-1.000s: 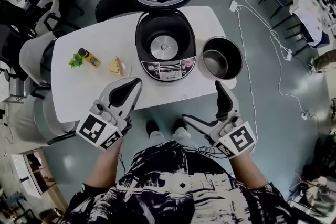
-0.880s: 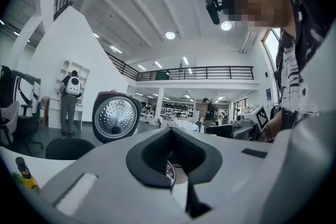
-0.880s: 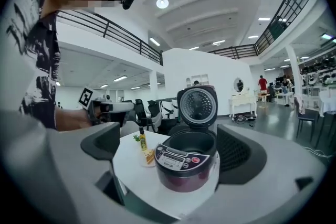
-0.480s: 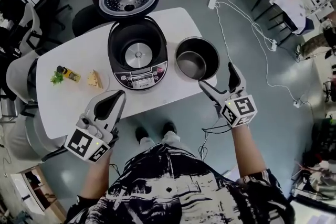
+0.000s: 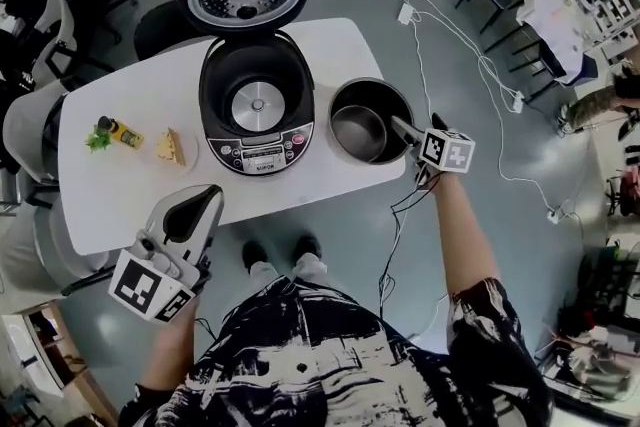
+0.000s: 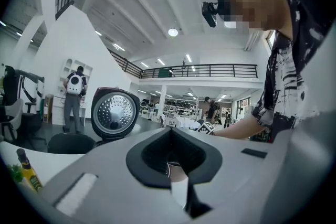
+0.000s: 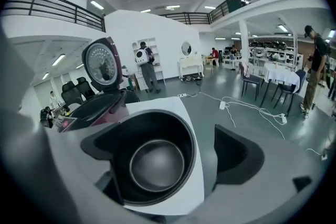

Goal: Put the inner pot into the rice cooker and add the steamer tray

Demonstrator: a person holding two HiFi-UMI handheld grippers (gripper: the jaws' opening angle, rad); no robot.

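Right tongs (image 5: 398,124) now at inner pot (image 5: 357,131), jaws astride rim

- Shirt (image 5: 330,355), lower centre: short-sleeved, black-and-white brushstroke print.
- Shoes (image 5: 256,255), centre: dark pair.
- Left gripper (image 5: 207,199), lower left: light grey shell with a black inset. Left marker cube (image 5: 150,285) is white with black squares.
- Right gripper (image 5: 412,129), right of centre: right marker cube (image 5: 446,151) has the same pattern. A black cable (image 5: 398,211) trails below.
- Head camera (image 6: 210,13), upper right of left gripper view: black.
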